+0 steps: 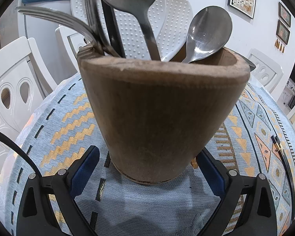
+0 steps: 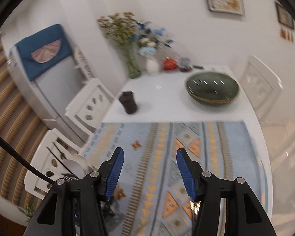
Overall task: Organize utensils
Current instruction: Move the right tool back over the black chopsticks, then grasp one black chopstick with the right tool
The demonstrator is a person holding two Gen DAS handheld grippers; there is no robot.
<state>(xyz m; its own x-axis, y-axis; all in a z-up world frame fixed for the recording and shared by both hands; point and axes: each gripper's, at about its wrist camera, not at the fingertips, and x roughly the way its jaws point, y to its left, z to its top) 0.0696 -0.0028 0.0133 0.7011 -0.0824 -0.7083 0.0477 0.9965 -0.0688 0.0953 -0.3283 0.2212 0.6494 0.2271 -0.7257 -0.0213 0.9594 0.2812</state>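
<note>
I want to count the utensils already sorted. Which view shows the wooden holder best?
The left wrist view: the holder fills the frame, with forks and spoons standing in it. The right wrist view shows only blurred utensil tips at its lower left edge, not the holder itself.

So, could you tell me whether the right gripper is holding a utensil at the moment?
No, the right gripper stands open over the patterned cloth with nothing between its blue pads.

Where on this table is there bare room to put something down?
Free: the white tabletop between the dark jar and green bowl, and the patterned cloth ahead of the right gripper. Crowded: the back corner with flower vases.
</note>
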